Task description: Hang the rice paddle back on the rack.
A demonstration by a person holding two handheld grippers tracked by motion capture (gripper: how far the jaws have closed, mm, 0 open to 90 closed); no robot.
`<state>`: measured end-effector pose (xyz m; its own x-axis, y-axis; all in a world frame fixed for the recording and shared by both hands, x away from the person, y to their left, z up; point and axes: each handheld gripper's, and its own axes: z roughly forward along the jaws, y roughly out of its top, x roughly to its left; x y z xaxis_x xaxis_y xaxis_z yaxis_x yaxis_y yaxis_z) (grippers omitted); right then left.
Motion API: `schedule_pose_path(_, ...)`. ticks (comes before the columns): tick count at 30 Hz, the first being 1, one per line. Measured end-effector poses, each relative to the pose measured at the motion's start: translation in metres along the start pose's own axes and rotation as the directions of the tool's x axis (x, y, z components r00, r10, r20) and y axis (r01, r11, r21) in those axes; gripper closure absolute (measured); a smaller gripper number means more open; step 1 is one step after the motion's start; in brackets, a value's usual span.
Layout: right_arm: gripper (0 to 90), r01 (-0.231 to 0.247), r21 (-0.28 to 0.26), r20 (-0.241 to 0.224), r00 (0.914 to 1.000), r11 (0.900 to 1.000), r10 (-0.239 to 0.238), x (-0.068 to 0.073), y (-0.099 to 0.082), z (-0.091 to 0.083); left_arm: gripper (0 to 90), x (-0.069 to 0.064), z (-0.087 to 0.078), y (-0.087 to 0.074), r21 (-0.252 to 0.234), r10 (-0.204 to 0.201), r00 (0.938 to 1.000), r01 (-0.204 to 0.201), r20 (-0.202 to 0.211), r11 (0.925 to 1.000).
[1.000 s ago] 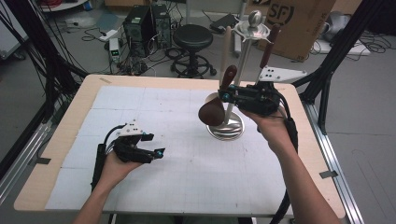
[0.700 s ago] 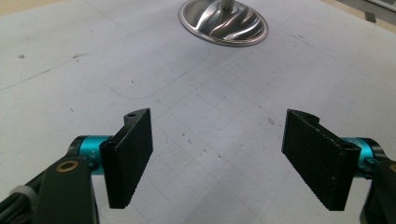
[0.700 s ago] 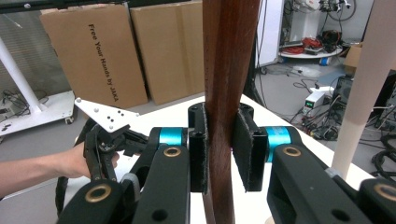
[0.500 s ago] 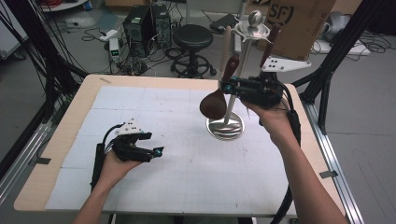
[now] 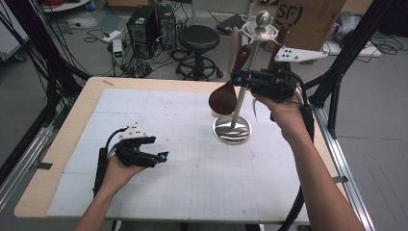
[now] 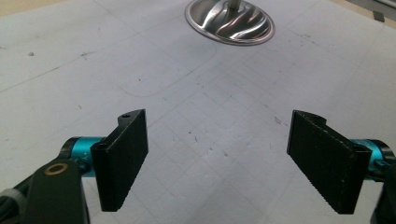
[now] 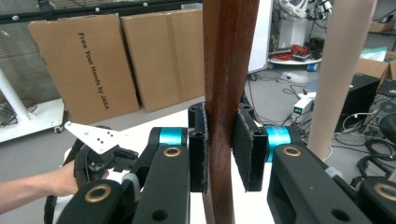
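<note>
Dark wooden spoon [image 5: 230,86], bowl down and handle up, clamped at mid-handle between the closed jaws of the right gripper [image 5: 240,77]; in the right gripper view the two pads press flat on either side of the spoon handle. The spoon hangs in the air beside the upper part of the metal utensil stand [image 5: 260,29], whose round base [image 5: 232,130] sits on the table [image 5: 57,144] directly below, and other utensil handles hang from the stand's top ring close by. Risks, as judged: the spoon's bowl could strike the stand's pole and tip the stand, since the base is small and the pole tall; the handle could snag on the neighbouring hung utensils if moved sideways while near the ring; the smooth handle could slide down through the pads if the grip loosens. Open room lies to the table's near and left areas, a broad bare white mat. The left gripper [image 5: 144,155] rests low there, well apart from the stand, jaws wide and having just been opening, nothing between them.
</note>
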<state>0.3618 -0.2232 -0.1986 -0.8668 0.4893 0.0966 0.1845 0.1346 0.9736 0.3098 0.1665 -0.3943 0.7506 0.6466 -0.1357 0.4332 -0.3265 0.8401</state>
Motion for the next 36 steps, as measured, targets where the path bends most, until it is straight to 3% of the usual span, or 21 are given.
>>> schedule_pose_path(24,77.0,-0.074,-0.002,0.074,0.9945,0.9973,0.074,-0.025,0.004,0.000,20.8,-0.001,-0.002,0.000,0.000,0.008,1.0000,-0.008,0.001,1.0000)
schedule_pose_path(33,75.7,-0.064,0.008,0.095,0.9934,0.9979,0.063,-0.026,0.003,0.000,20.7,-0.001,-0.003,-0.001,0.000,0.007,1.0000,-0.007,0.002,1.0000)
schedule_pose_path(36,71.5,-0.062,0.001,0.104,0.9926,0.9981,0.062,-0.025,0.003,-0.002,20.6,-0.001,-0.004,-0.001,-0.002,0.005,1.0000,-0.005,0.003,1.0000)
